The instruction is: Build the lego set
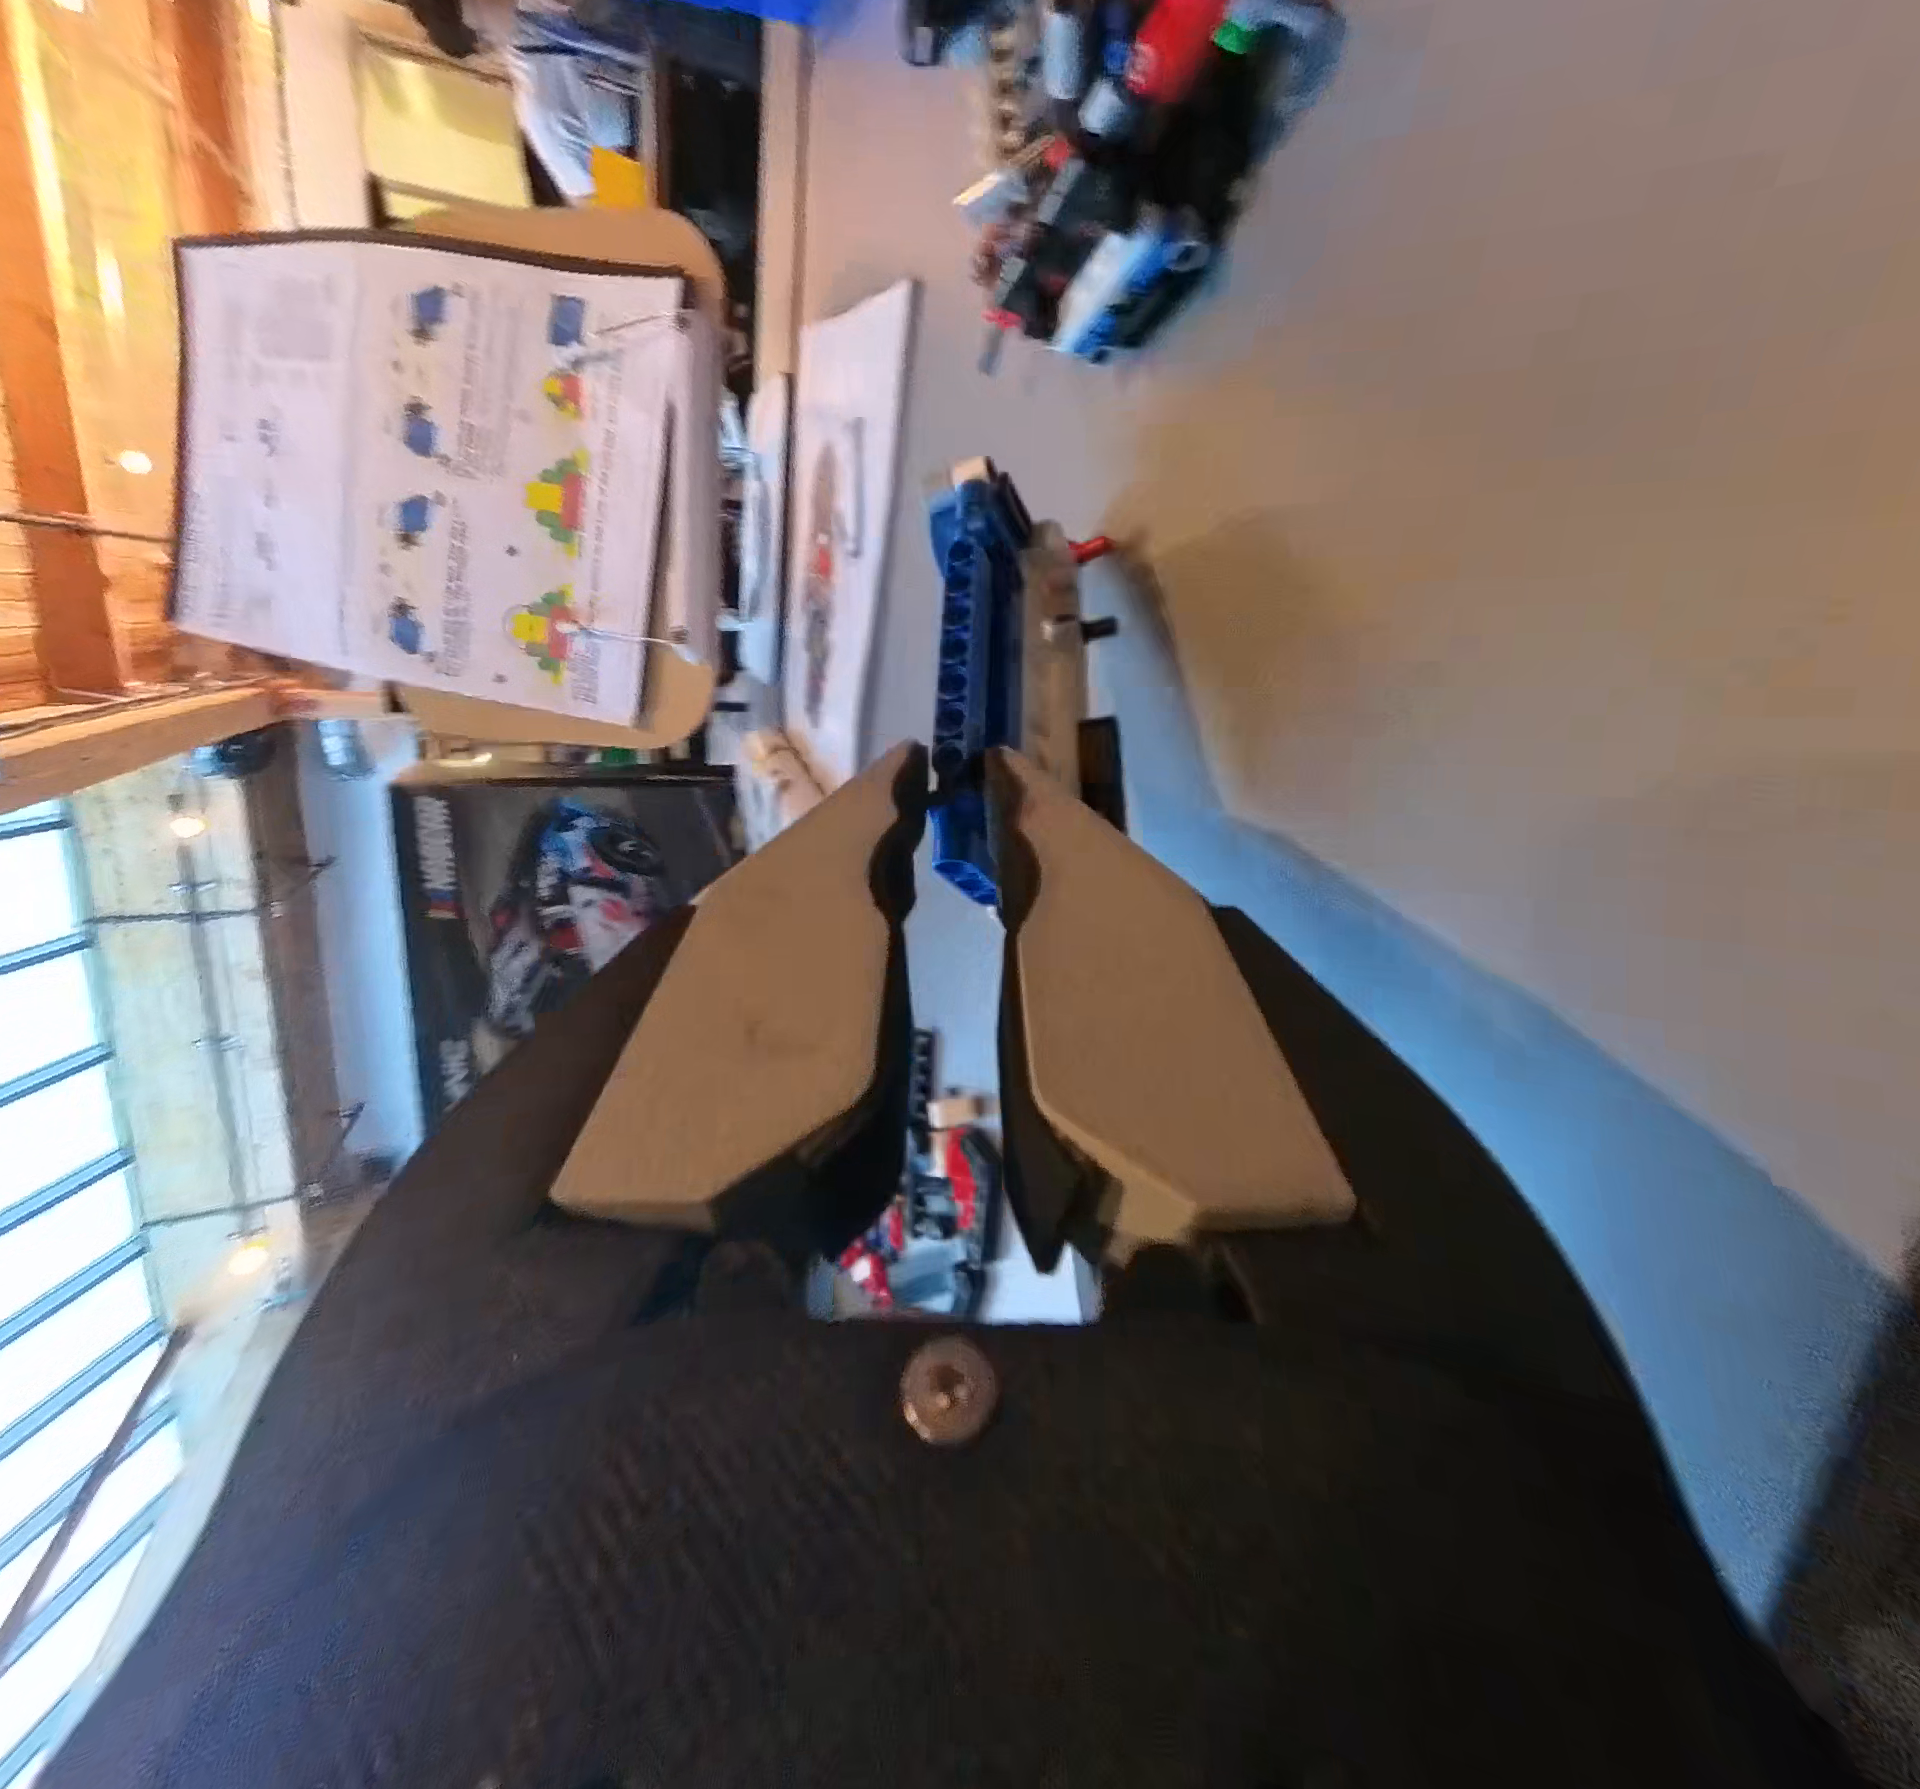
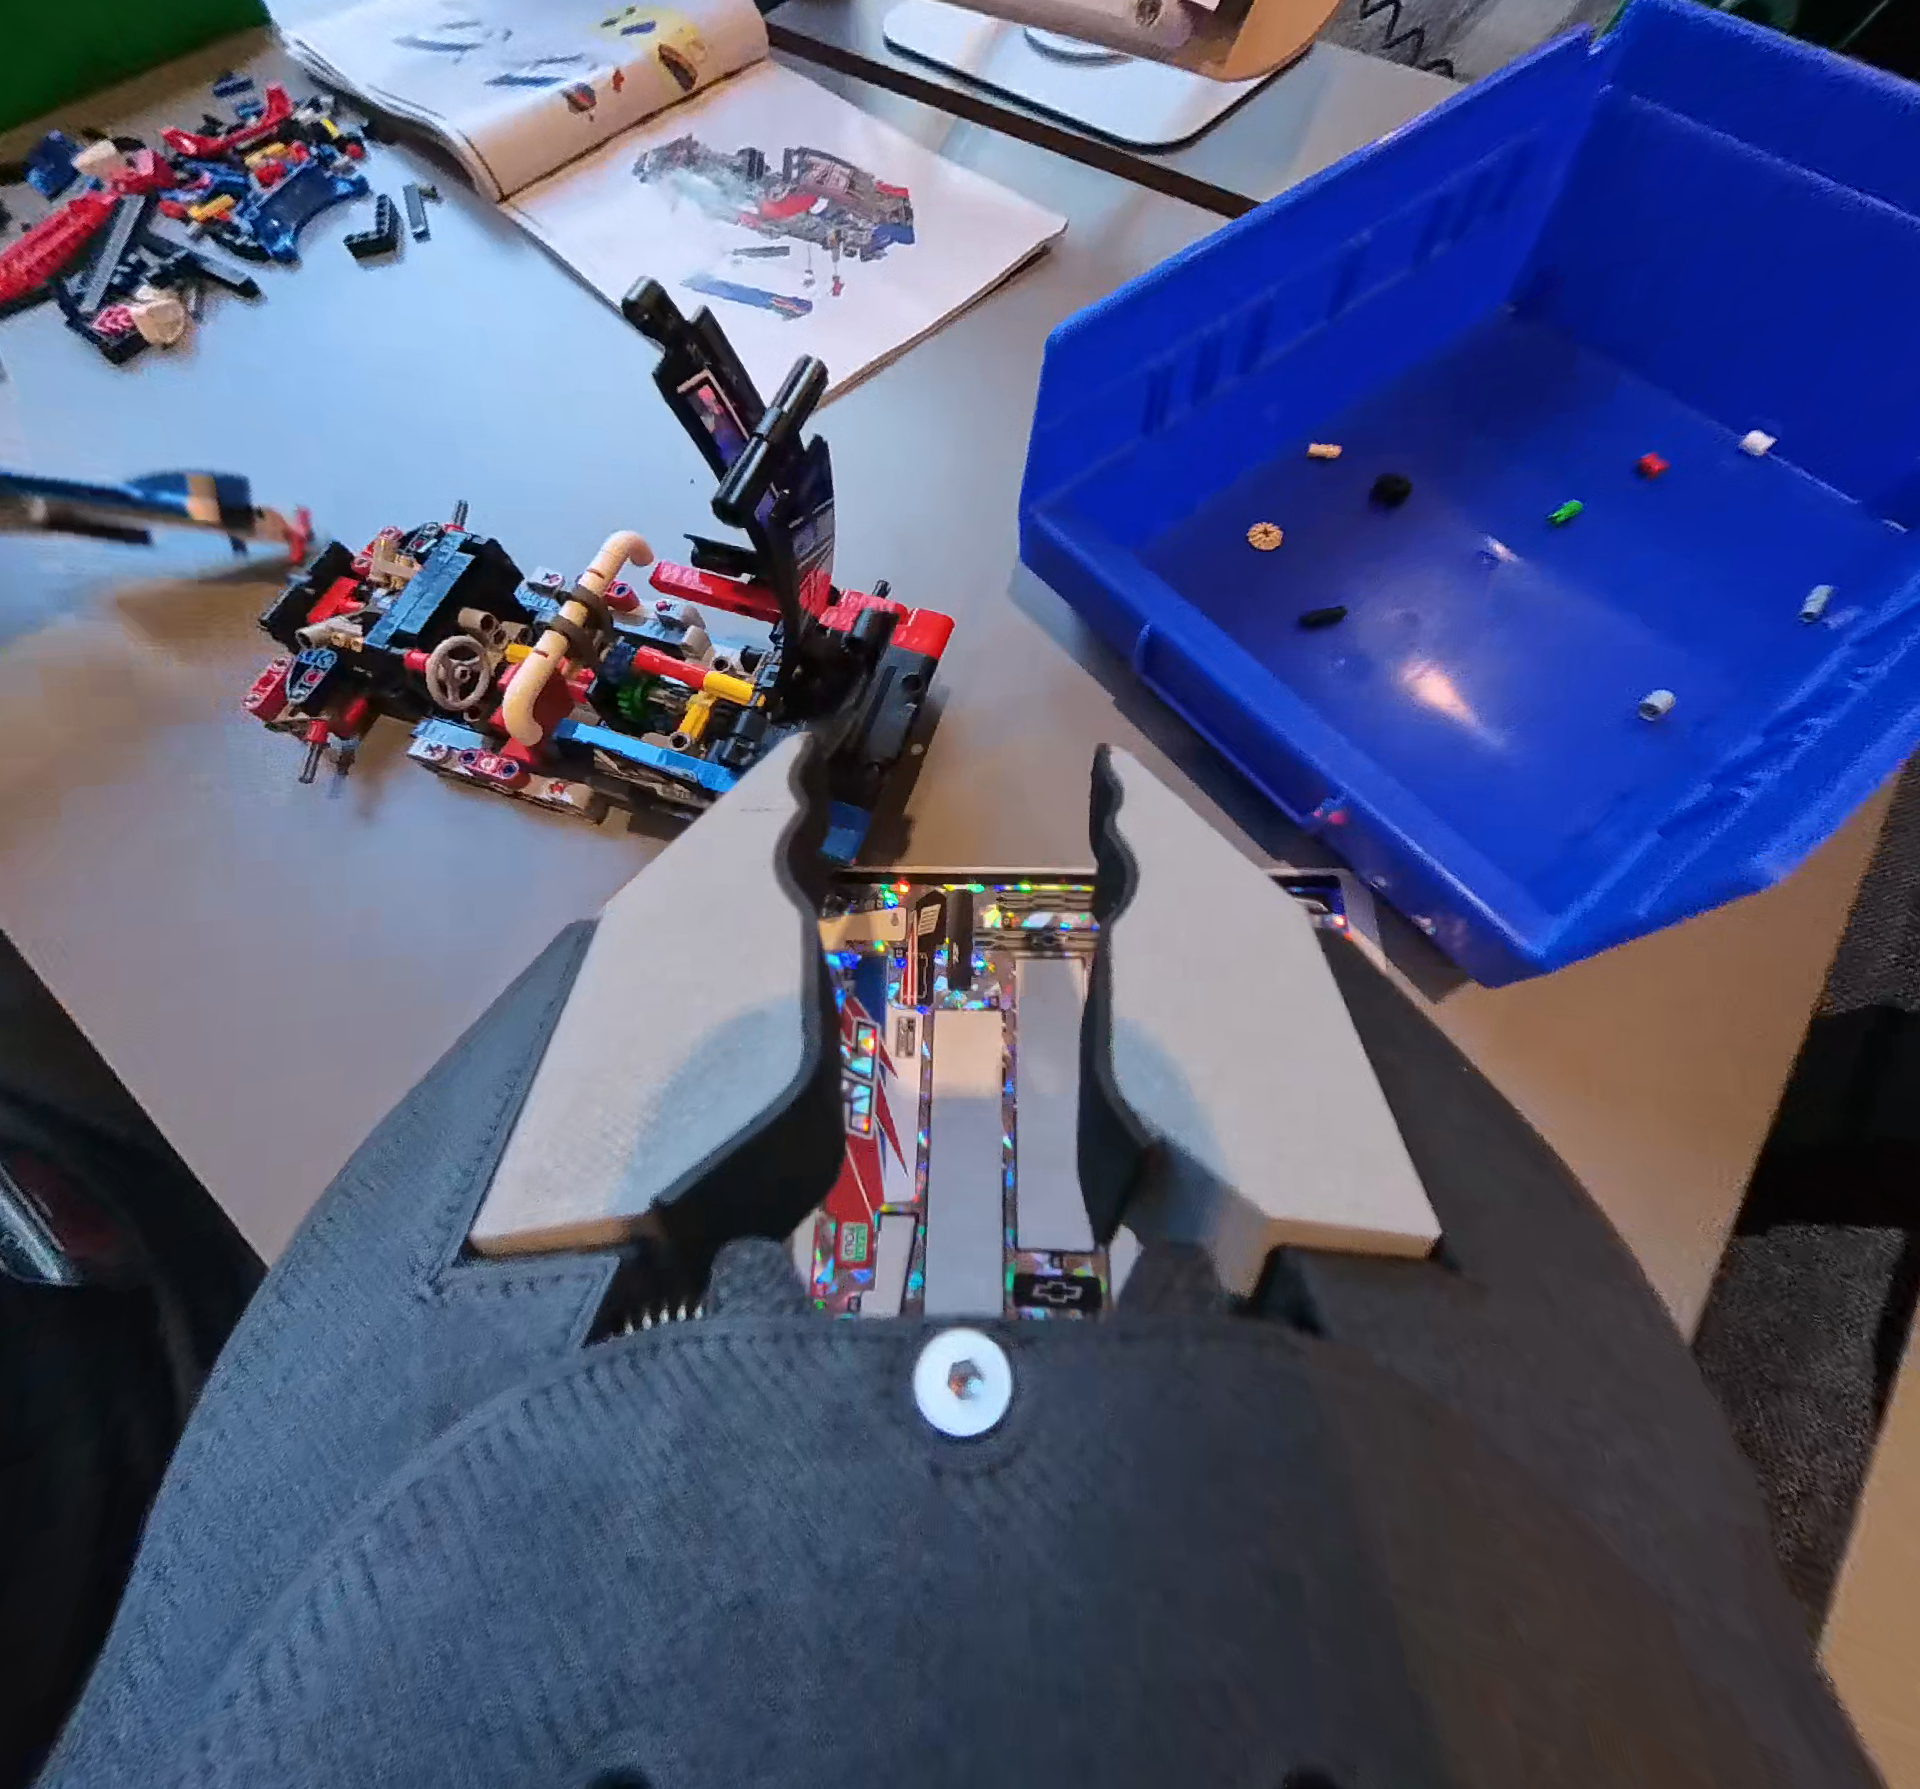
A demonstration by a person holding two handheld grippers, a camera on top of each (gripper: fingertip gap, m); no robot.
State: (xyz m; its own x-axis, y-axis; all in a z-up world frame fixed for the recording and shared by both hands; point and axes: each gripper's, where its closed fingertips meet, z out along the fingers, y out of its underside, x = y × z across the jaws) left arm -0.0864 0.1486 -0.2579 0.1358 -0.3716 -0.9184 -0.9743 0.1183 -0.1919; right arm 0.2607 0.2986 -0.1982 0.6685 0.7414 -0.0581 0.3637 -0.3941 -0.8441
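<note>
In the left wrist view, which is rolled sideways, my left gripper [image 1: 956, 771] is shut on a blue and grey beam assembly [image 1: 982, 596] with red and black pins, held above the table. The same assembly shows blurred at the left edge of the right wrist view [image 2: 156, 503]. The part-built car chassis [image 2: 582, 659], black, red and blue with a raised black panel, sits on the grey table [image 2: 312, 856]. It also shows in the left wrist view [image 1: 1122, 129]. My right gripper [image 2: 951, 783] is open and empty, above a shiny sticker sheet [image 2: 935, 1012], just right of the chassis.
A blue bin [image 2: 1507, 492] with several small parts stands at the right. An open instruction booklet [image 2: 727, 181] lies behind the chassis. A pile of loose pieces [image 2: 177, 201] is at the far left. A stand with a printed sheet [image 1: 416, 472] and the set's box [image 1: 551, 908] are at the back. Spacing between my two grippers at the tips: around 40 centimetres.
</note>
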